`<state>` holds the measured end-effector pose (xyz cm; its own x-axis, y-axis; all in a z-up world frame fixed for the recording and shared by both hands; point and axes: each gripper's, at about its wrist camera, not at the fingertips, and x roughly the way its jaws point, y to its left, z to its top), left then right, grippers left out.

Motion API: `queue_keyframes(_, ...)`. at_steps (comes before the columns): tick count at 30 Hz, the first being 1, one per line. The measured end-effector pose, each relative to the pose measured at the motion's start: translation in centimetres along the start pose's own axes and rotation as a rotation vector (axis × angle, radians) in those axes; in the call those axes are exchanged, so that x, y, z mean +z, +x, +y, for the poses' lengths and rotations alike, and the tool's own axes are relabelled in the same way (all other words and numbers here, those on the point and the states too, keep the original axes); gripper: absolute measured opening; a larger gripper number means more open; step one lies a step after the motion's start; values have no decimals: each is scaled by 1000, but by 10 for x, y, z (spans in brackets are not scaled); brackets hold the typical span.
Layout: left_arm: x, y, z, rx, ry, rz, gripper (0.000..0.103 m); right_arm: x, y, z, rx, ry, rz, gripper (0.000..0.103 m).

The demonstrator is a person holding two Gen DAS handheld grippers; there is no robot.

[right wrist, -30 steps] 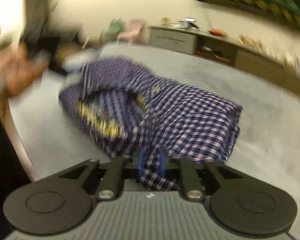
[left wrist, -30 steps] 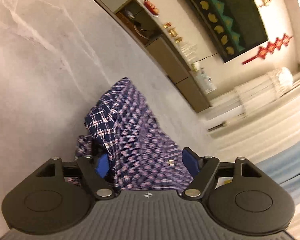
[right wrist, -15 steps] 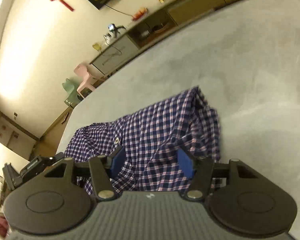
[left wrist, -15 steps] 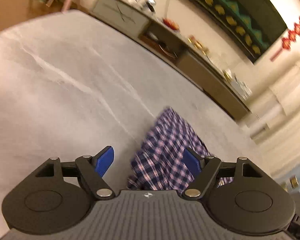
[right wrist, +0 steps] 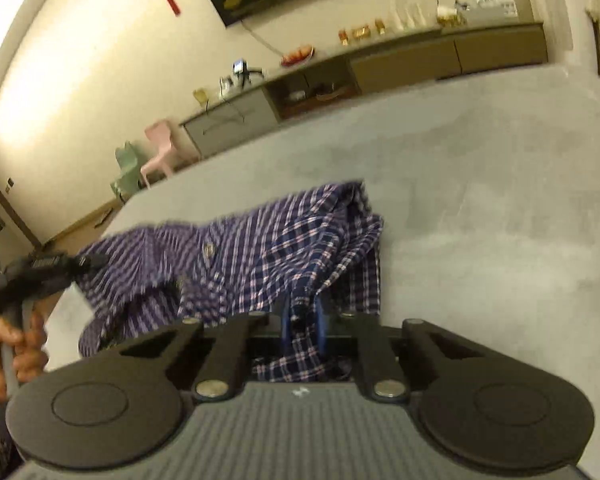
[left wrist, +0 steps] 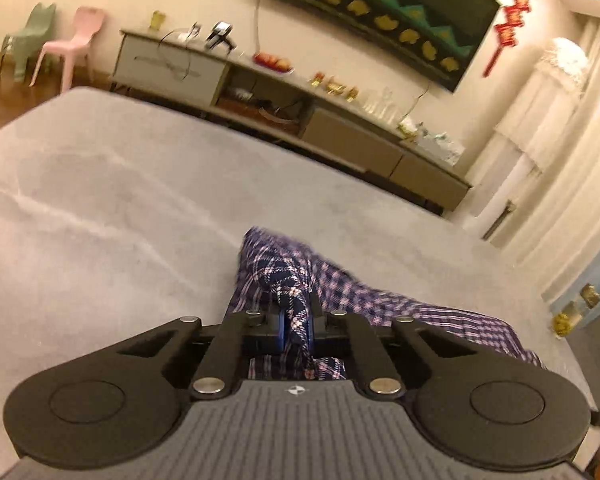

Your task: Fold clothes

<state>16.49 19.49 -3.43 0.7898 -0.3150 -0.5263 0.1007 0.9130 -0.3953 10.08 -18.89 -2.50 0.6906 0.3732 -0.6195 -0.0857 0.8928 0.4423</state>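
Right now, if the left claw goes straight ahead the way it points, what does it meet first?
The shirt. The left claw is already shut on a fold of it, and more plaid cloth rises just ahead. Beyond lies the bare grey surface; how far the cloth reaches is unclear.

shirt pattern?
Navy plaid shirt with white and pink lines; clearest in right wrist view.

one plaid shirt (right wrist: 260,248), two tools (left wrist: 296,330), two chairs (left wrist: 74,46)
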Motion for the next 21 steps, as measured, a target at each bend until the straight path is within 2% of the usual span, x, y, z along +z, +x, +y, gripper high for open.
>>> queue_keyframes(3, -1, -4, -5, -35, 10, 21, 9, 11, -4, -2, 3, -16, -29, 12)
queue_keyframes(4, -2, -5, -6, -34, 18, 26, 9, 10, -3, -2, 8, -16, -14, 12)
queue_keyframes(6, -4, -5, -8, -27, 33, 33, 9, 7, -3, -3, 11, 7, -3, 19)
queue_keyframes(11, -3, -13, -7, -84, 12, 8, 9, -7, -27, 3, -35, 28, -79, 21)
queue_keyframes(14, -2, -13, -9, -128, -10, 10, 9, -19, -33, 2, 18, 79, -49, 22)
queue_keyframes(15, -2, -12, -10, -147, -19, 13, 9, -22, -31, 0, 48, 105, -26, 25)
queue_keyframes(17, -3, -10, -13, -183, -34, 21, 9, -22, -12, -6, 90, 172, 38, 44)
queue_keyframes(18, -4, -9, -14, -198, -41, 25, 9, -20, 2, -11, 108, 209, 68, 45)
queue_keyframes(20, -6, -8, -14, -213, -56, 28, 9, -13, 24, -22, 122, 271, 78, 41)
queue_keyframes(21, -7, -8, -12, -216, -72, 27, 9, -10, 32, -24, 128, 282, 77, 29)
